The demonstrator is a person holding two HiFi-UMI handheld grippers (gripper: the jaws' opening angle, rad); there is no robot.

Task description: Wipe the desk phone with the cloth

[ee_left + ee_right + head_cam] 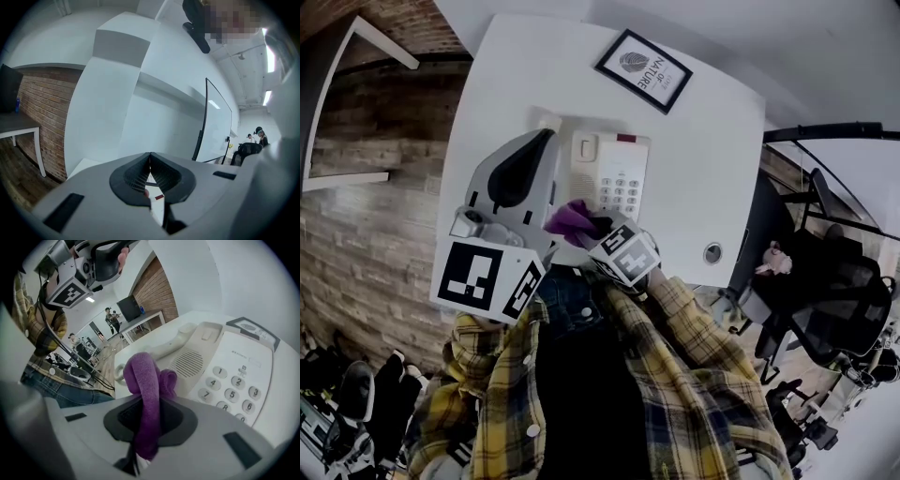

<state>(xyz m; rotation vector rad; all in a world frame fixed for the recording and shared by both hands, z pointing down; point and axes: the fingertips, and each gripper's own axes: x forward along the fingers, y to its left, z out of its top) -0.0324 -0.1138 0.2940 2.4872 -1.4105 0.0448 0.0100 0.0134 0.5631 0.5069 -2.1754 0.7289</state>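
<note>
A white desk phone (614,173) sits on the white table (703,159); its keypad (232,392) and handset (176,347) fill the right gripper view. My right gripper (587,225) is shut on a purple cloth (570,217), whose bunched end (147,376) rests at the phone's near edge beside the keypad. My left gripper (546,136) is held up above the phone's left side, hiding the handset in the head view. Its jaws (150,157) are shut with nothing in them and point at a white wall.
A framed print (644,70) lies at the table's far side. A round cable grommet (712,252) is at the near right. A black office chair (844,300) stands right of the table, and a brick wall (366,216) is to the left.
</note>
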